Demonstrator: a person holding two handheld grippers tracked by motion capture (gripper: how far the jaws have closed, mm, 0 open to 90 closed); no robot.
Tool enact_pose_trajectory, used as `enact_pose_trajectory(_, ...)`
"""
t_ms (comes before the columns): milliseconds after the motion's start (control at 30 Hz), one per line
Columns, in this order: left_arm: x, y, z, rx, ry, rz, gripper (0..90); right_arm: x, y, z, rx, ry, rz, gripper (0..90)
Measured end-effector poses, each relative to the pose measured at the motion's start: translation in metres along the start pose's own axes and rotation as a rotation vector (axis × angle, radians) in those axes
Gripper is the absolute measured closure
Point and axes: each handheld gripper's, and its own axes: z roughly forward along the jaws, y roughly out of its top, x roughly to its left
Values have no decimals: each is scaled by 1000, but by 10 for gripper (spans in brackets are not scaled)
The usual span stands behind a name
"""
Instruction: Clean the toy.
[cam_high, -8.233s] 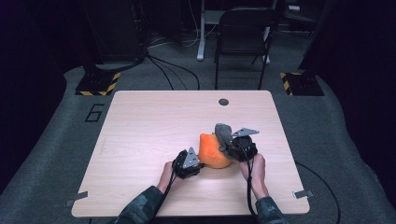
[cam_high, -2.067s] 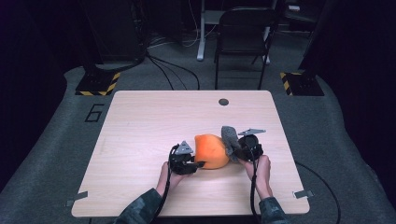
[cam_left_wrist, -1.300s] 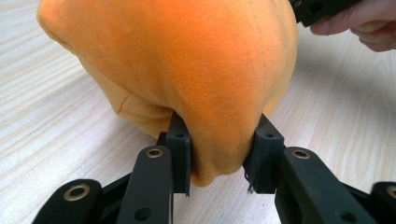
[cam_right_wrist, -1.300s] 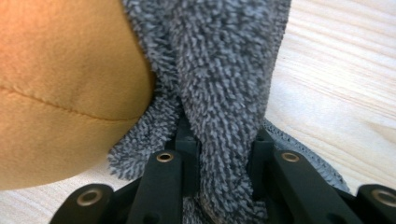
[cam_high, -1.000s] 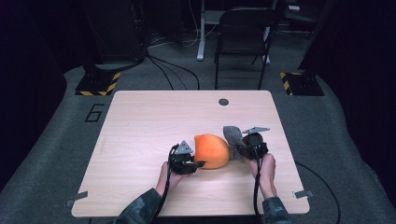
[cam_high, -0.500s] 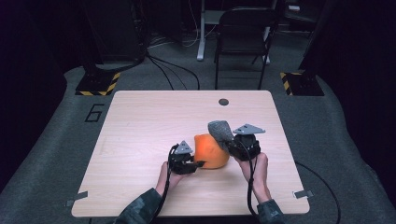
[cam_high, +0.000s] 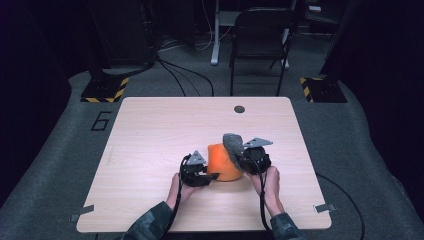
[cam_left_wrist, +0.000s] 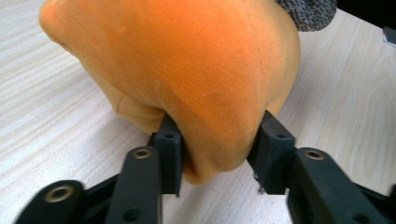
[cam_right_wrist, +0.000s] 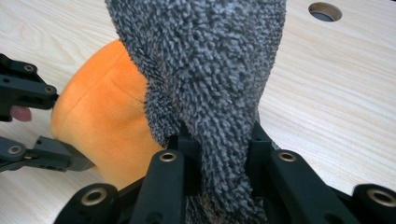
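High view: orange plush (cam_high: 223, 162) sits mid-worktop (cam_high: 150, 130) between left tongs (cam_high: 209, 176) and right tongs (cam_high: 235, 152). Left gripper view: jaws, just opening, flank the plush fold; it may slip free. Right gripper view: jaws clench grey cloth (cam_right_wrist: 205, 70); tugging could drag the plush.

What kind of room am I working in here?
Probably a lab or recording studio: a lone wooden table on grey carpet, hazard-striped base plates and loose cables on the floor, and dark surroundings behind a folding chair.
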Motion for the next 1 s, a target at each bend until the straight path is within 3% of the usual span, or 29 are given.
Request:
enact_pose_trajectory(167, 1, -2, 0, 5, 28, 64, 426, 0, -1, 4, 7, -1, 7, 749)
enact_pose_trajectory(233, 0, -3, 0, 6, 38, 117, 392, -2, -1, 4, 10, -3, 22, 748)
enact_pose_trajectory(500, 0, -8, -1, -10, 46, 252, 240, -7, -1, 7, 9, 1, 23, 748)
enact_pose_trajectory(567, 2, -9, -2, -23, 47, 259, 199, -8, -1, 7, 12, 5, 19, 748)
enact_pose_trajectory(733, 4, -9, -2, -39, 54, 327, 144, -8, 0, 8, 16, 8, 31, 748)
enact_pose_trajectory(1000, 2, -10, 5, -43, 65, 403, 60, -9, 0, 9, 16, 7, 30, 748)
